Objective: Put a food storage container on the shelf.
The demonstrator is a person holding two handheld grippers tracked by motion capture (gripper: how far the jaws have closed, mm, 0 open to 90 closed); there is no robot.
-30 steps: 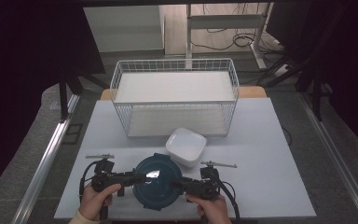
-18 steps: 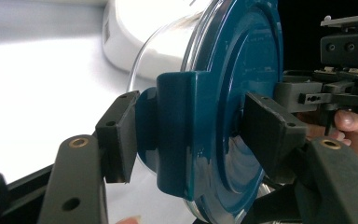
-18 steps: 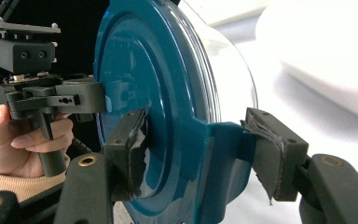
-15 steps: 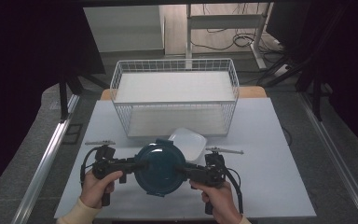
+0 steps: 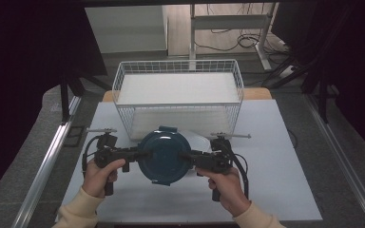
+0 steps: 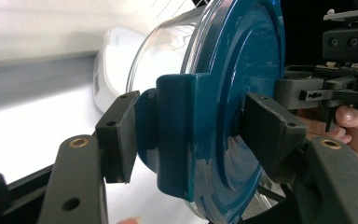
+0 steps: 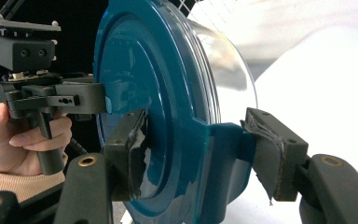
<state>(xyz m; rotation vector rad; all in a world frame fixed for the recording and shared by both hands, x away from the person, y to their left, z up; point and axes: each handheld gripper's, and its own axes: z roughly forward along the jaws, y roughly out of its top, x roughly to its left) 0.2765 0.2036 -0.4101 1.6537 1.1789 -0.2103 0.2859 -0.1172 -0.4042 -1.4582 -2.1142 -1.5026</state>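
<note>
Two tools (image 5: 142,154) (image 5: 184,156) clenched on a teal-lidded glass container (image 5: 164,156), contents seemingly none.

high view overhead facing forward, gripper views close-up, sharing teal lid (image 5: 164,156)

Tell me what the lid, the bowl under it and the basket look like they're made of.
Lid: looks like moulded plastic, teal, glossy; soft highlights and moulded clip tabs.
Bowl: clear and see-through with reflections, glass or clear plastic; I cannot tell which.
Basket: thin wire grid, white, probably coated metal.
</note>
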